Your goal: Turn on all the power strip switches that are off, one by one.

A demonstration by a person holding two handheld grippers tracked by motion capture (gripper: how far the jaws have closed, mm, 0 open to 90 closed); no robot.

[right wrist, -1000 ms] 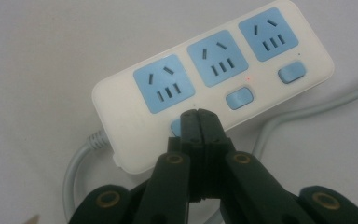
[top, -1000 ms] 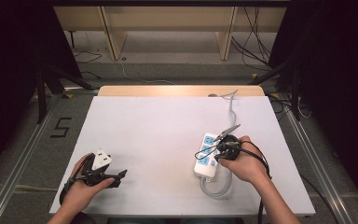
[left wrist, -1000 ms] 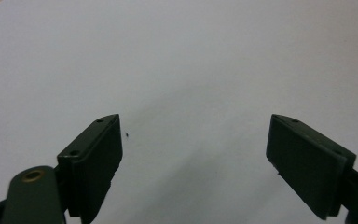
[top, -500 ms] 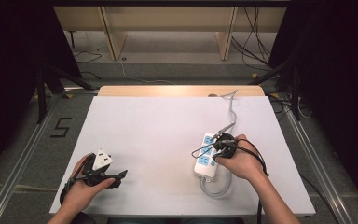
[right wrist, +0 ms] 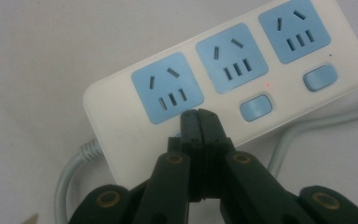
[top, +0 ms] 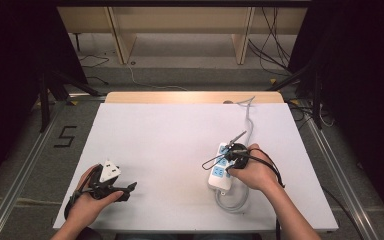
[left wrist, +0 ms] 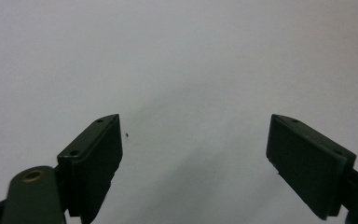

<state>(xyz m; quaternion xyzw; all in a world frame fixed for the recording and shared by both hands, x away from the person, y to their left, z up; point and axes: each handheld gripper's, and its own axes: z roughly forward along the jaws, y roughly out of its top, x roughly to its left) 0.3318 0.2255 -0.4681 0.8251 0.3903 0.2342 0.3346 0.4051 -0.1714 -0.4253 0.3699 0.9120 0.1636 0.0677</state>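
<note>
From above, one white power strip (top: pixel 219 170) lay on the white worktop (top: pixel 170 145) under the right tongs (top: pixel 235 154); the left tongs (top: pixel 125 187) rested near the front edge. The left gripper view showed matte black jaws spread wide over bare surface. The right gripper view showed three blue sockets, two blue switches, jaws clenched empty, tips against the strip.

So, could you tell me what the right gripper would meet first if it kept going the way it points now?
Most likely the power strip: the right gripper, jaws shut, points at its white face just below the end blue socket. Contact may already exist; depth is unclear.
</note>
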